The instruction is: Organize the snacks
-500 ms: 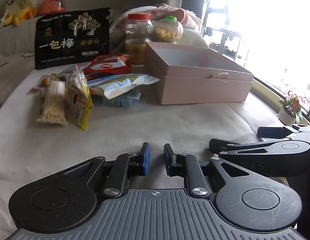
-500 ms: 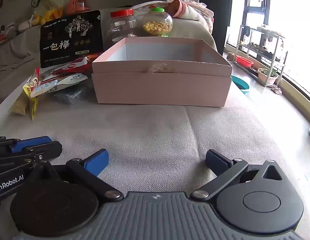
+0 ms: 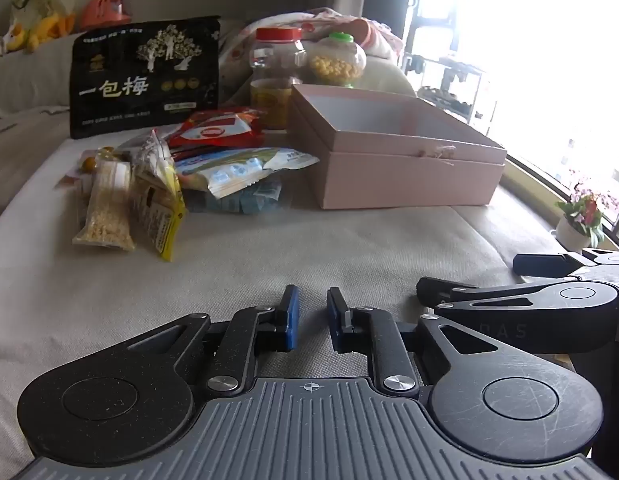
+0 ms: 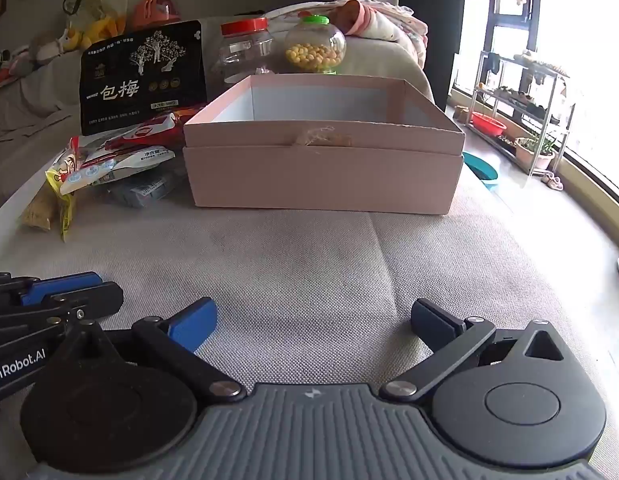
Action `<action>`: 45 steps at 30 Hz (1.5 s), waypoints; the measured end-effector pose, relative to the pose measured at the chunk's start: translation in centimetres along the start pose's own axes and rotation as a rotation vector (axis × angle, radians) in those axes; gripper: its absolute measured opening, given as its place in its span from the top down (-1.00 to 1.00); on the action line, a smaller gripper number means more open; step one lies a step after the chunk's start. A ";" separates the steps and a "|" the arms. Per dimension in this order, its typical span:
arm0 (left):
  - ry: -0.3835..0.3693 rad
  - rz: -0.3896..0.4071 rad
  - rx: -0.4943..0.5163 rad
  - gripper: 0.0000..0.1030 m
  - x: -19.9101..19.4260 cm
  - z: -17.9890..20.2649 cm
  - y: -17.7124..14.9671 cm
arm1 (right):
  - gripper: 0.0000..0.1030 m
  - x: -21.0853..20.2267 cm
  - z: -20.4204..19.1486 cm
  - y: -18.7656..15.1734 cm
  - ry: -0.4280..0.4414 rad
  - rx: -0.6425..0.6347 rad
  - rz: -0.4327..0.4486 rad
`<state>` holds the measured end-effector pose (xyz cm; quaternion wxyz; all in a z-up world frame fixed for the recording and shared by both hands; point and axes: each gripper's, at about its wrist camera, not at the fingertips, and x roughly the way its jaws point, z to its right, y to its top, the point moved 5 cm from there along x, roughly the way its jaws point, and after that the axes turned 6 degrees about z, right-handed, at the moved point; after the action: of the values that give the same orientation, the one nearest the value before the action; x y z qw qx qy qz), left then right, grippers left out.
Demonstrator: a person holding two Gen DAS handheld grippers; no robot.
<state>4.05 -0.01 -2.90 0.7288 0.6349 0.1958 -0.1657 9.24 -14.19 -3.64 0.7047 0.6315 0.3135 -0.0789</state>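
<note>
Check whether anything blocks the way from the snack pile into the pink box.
Nothing visible does. The snack pile lies right beside the pink box on its left, the box is open on top and looks empty, and only bare cloth separates both from the left gripper.

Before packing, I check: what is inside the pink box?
The pink box shows only bare white inner walls; no snack is visible. Its floor is hidden behind the near wall.

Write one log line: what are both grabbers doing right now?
left gripper: shut, empty | right gripper: open, empty | pink box: open | snacks: untouched
</note>
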 end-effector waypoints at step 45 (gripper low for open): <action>-0.005 0.001 -0.008 0.62 -0.1 -0.2 0.0 | -1.00 -0.1 0.1 0.0 0.000 -0.003 0.001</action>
<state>3.98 0.15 -2.84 0.7318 0.6317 0.1946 -0.1661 9.19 -14.27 -3.61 0.7056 0.6308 0.3131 -0.0782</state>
